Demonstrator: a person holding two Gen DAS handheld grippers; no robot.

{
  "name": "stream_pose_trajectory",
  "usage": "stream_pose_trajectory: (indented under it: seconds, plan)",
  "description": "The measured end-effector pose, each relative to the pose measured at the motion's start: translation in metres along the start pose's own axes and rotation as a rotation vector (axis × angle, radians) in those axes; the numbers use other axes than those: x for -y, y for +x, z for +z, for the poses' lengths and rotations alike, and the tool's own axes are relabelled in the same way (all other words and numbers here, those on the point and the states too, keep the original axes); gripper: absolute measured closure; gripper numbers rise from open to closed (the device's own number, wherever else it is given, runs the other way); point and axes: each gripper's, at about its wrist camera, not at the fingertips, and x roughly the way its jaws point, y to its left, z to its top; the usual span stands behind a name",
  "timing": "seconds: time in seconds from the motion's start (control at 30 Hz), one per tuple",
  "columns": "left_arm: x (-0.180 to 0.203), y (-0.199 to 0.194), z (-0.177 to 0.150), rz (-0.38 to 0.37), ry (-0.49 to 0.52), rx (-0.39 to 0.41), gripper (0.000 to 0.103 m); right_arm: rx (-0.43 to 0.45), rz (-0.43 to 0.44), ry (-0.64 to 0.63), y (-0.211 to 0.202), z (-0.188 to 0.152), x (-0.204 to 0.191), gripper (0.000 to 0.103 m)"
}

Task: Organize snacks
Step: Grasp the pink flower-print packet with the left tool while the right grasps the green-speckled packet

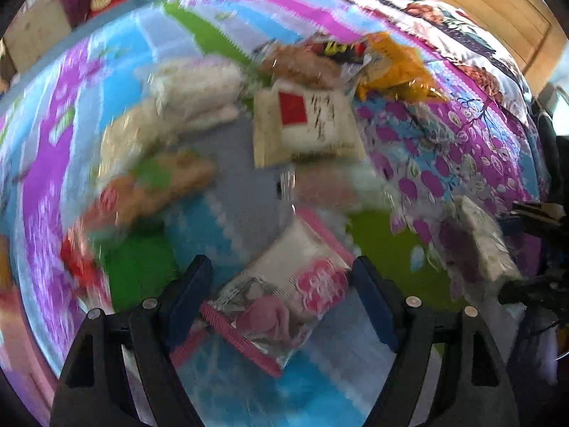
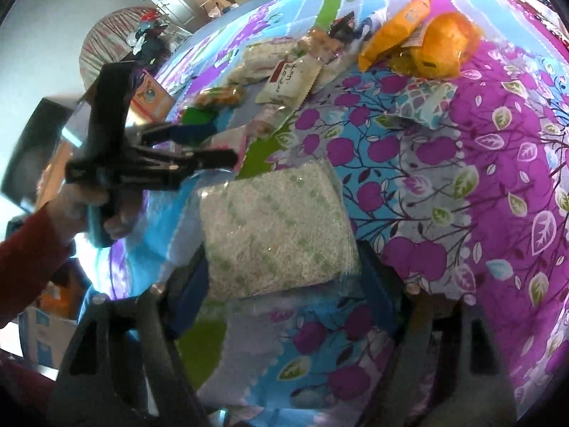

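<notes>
Bright patchwork bedding [image 1: 220,28] in purple, blue and green fills the left wrist view, much of it smeared by blur. Low in that view the left gripper [image 1: 281,284] has its two dark fingers spread, and a pink-edged snack packet [image 1: 284,291] lies slantwise between them. Its pink printed end sits close to the right-hand finger [image 1: 373,302], and its lower sealed edge nears the left-hand one; through the blur I cannot tell whether the pads press on it. Beyond that packet, farther up the bedding, lies a cream packet with a red square [image 1: 306,124], and past that a heap of brownish and orange bags [image 1: 355,64]. Right of the pink-edged packet a white speckled pack [image 1: 476,245] shows near the view's edge.

Purple apple-print cloth [image 2: 462,163] covers most of the right wrist view. The right gripper [image 2: 281,277] has its fingers set on either side of the white speckled pack [image 2: 277,235], whose near end spans the space between them; both side edges appear to meet the blue pads. Up and left of that pack, a hand [image 2: 89,210] in a red sleeve [image 2: 28,249] holds the left gripper [image 2: 213,142], fingers apart. Beyond the pack lie the cream packet [image 2: 288,82] and two orange bags [image 2: 426,42].
</notes>
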Motion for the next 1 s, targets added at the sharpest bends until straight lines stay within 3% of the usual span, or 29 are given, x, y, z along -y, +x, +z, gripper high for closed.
stream_pose_trajectory:
  seconds: [0.13,0.27,0.4,0.5,0.57,0.8,0.83,0.9,1.0]
  plan:
    - [0.012,-0.01,-0.031,-0.029,-0.068,-0.076,0.021,0.015,0.018,0.016,0.001,-0.002,0.004,0.022]
    - [0.031,-0.03,-0.058,-0.094,-0.084,-0.067,0.021,0.039,0.018,0.019,-0.004,-0.008,0.006,0.021]
    - [0.024,-0.046,-0.066,0.037,-0.194,0.057,0.021,0.048,-0.023,-0.005,-0.004,-0.01,-0.001,0.019]
    - [0.006,-0.048,-0.062,0.045,-0.348,0.131,0.021,0.044,-0.072,-0.054,0.004,-0.01,-0.014,0.013]
    - [0.003,-0.038,-0.053,0.028,-0.398,0.138,0.021,0.043,-0.092,-0.071,0.007,-0.011,-0.019,0.009]
    - [0.01,-0.006,-0.031,0.18,-0.346,0.117,0.021,0.051,-0.084,-0.05,0.007,-0.009,-0.014,0.008]
    - [0.013,-0.005,-0.03,0.205,-0.327,0.114,0.026,0.044,-0.098,-0.063,0.008,-0.008,-0.016,0.008]
    - [0.015,-0.008,-0.029,0.225,-0.309,0.122,0.047,0.027,-0.148,-0.119,0.012,-0.007,-0.025,0.009]
    - [0.012,-0.013,-0.032,0.216,-0.315,0.126,0.051,0.001,-0.229,-0.212,0.018,-0.008,-0.037,0.009]
